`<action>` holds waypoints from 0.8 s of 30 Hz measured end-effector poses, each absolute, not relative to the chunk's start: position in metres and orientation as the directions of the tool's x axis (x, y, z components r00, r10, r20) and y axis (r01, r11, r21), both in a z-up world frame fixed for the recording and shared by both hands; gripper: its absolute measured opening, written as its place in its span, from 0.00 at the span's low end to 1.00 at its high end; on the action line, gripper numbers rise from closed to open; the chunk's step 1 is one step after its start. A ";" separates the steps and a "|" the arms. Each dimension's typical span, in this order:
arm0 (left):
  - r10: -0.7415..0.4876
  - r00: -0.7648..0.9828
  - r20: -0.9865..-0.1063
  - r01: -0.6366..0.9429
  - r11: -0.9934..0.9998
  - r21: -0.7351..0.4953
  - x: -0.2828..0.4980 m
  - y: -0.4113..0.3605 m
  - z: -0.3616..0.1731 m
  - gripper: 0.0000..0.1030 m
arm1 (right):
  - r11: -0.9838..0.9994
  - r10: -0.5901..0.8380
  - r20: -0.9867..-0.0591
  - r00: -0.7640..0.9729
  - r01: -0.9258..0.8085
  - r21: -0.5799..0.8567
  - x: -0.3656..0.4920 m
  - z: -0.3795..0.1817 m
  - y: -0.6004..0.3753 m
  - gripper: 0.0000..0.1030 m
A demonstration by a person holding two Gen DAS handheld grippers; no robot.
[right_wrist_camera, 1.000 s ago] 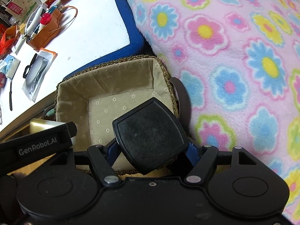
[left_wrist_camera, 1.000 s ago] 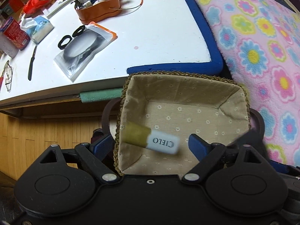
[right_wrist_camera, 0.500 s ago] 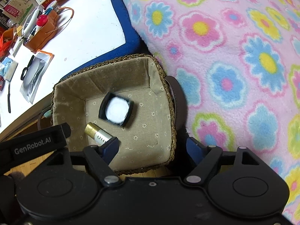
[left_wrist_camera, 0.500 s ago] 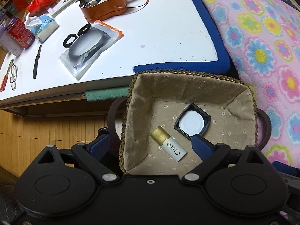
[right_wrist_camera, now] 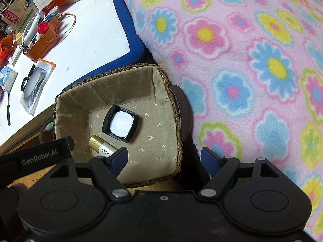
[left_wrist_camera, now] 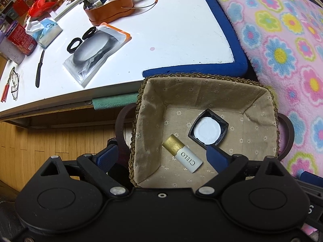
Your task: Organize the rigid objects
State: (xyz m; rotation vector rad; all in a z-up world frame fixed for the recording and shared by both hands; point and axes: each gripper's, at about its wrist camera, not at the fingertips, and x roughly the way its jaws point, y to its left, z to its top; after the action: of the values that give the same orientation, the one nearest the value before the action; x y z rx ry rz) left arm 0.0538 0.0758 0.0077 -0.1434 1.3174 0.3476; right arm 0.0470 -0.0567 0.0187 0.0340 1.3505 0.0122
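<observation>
You're over a wood plank floor [left_wrist_camera: 50,139]. White table [left_wrist_camera: 177,34], blue padding at its near right corner. Flowered pink blanket [right_wrist_camera: 252,60] along its right edge.

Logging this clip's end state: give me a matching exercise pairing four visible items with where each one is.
Things:
1. CIELO tube
2. square black compact
3. orange pouch
4. glasses

Places:
A. white table, far side, stuffed with pens
B. basket floor, nearest the left gripper
C. white table, at its near left edge
D. basket floor, beyond the tube, toward the blanket side

Pairs: 1-B, 2-D, 3-A, 4-C. Both grippers are open and empty; the right gripper sits over the basket's rim.
</observation>
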 end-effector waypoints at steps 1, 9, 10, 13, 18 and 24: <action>0.168 0.208 -0.964 -0.328 0.940 0.094 0.054 0.075 0.008 0.89 | 0.999 0.029 -0.976 0.218 0.011 0.032 0.047 0.019 -0.057 0.77; 0.169 0.204 -0.964 -0.317 0.943 0.098 0.055 0.074 0.006 0.89 | 0.999 0.031 -0.975 0.220 0.009 0.034 0.044 0.020 -0.057 0.77; 0.169 0.203 -0.965 -0.315 0.944 0.099 0.055 0.074 0.006 0.89 | 0.999 0.032 -0.975 0.220 0.008 0.034 0.044 0.020 -0.057 0.77; 0.160 0.199 -0.967 -0.312 0.946 0.092 0.055 0.073 0.005 0.89 | 0.999 0.035 -0.975 0.219 0.001 0.036 0.042 0.021 -0.057 0.77; 0.161 0.198 -0.967 -0.298 0.950 0.097 0.055 0.070 0.003 0.89 | 0.999 0.038 -0.975 0.218 -0.010 0.037 0.038 0.022 -0.056 0.77; 0.142 0.189 -0.972 -0.287 0.954 0.083 0.055 0.069 0.001 0.89 | 0.999 0.036 -0.975 0.220 -0.010 0.035 0.033 0.025 -0.061 0.77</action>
State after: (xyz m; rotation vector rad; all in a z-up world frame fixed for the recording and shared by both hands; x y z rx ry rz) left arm 0.0550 0.0693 0.0008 -0.1268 1.3487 0.3025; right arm 0.0329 -0.0608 0.0247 0.0226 1.3488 0.0316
